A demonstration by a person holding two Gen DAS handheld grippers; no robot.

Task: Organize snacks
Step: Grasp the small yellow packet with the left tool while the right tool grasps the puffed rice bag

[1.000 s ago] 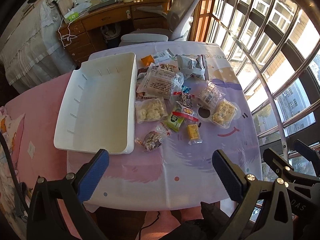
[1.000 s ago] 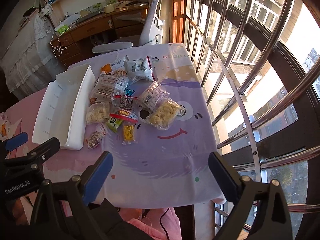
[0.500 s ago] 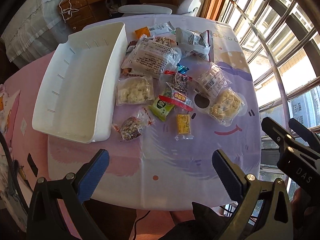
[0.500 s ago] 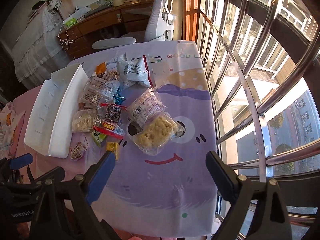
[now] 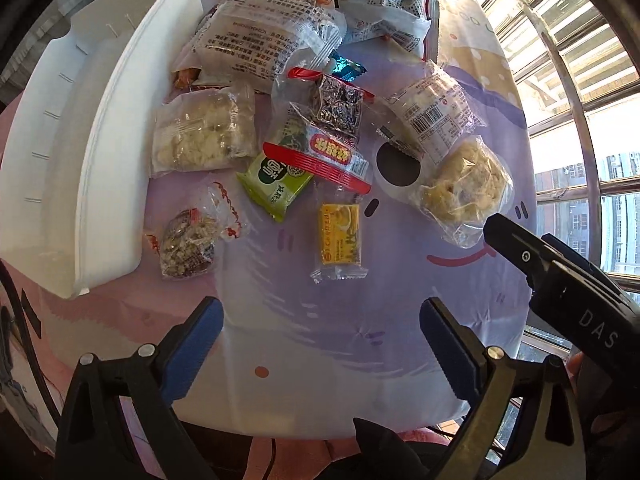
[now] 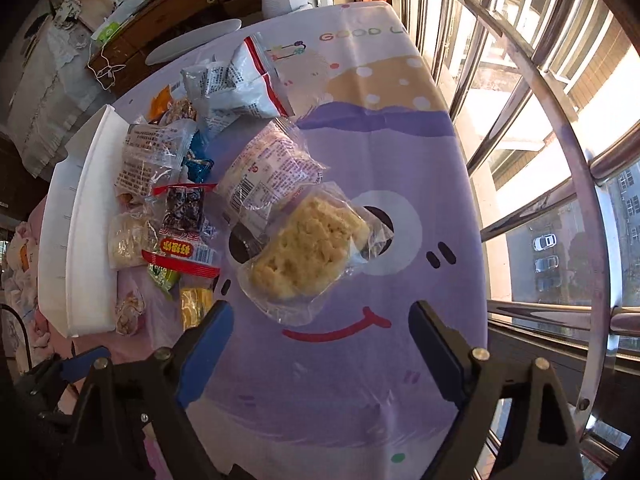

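Left wrist view: left gripper (image 5: 320, 322) fingers wide, narrowing, empty above tablecloth (image 5: 320, 368); right gripper (image 6: 320, 326) likewise.

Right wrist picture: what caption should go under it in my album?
Empty right gripper, jaws closing, above a clear-wrapped yellow crispy cake on the purple tablecloth.

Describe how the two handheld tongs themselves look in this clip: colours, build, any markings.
Both the left tongs and the right tongs are black, angular frames with silver screws at the joints and flat blue pads inside each finger. In the left view the right unit's black body shows pale "DAS" lettering. A dark cable runs along the left edge. No sleeve is clearly visible.
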